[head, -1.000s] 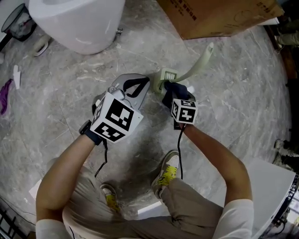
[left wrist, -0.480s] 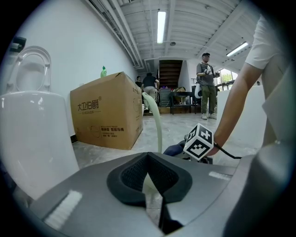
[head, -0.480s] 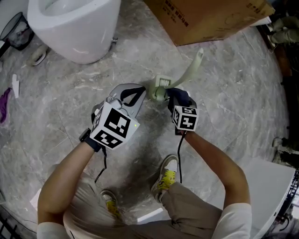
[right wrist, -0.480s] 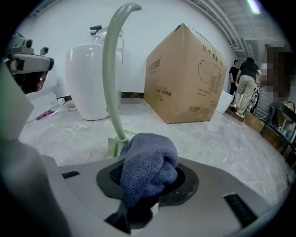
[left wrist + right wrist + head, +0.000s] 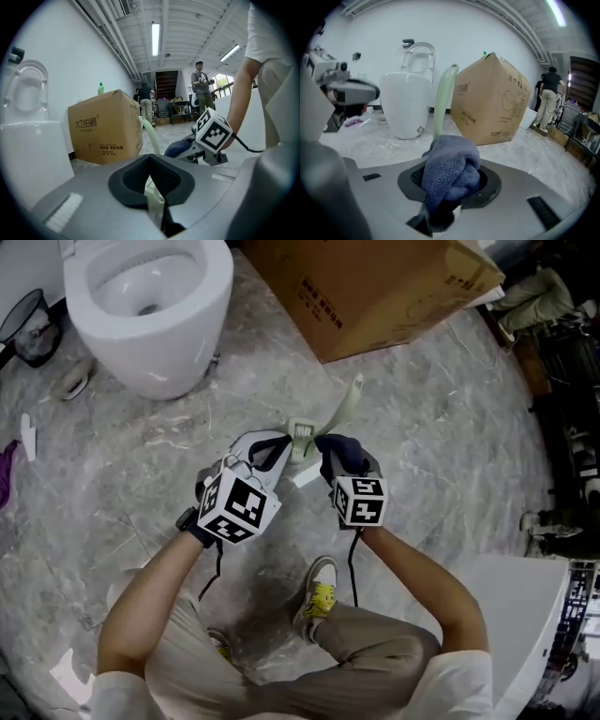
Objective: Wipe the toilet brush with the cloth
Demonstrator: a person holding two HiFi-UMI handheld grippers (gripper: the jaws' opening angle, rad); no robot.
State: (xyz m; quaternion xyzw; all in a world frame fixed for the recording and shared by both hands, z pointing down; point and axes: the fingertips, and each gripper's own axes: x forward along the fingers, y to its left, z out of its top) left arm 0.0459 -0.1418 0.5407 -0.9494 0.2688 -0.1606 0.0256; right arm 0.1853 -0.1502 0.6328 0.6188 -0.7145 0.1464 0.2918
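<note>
The person stands over a grey marble floor [image 5: 450,456], both grippers raised in front and close together. The left gripper [image 5: 284,450] is clamped on the brush [image 5: 339,411]; its own view shows a pale strip of the brush pinched between the dark pads, but which part of the brush that is I cannot make out. The pale green handle slants up and away toward the box [image 5: 375,287], whose far side is cut off by the frame.

The right gripper [image 5: 327,452] has its jaws closed on the cloth [image 5: 452,171], a dark blue bundle that bulges out and covers the pads. From that gripper's view the handle rises straight behind the cloth, its lower end hidden by the bundle. From above, cloth and brush sit just beside each other; whether they touch is not clear.

The toilet [image 5: 150,296] stands beyond the left gripper, its back cut off at the top edge.
</note>
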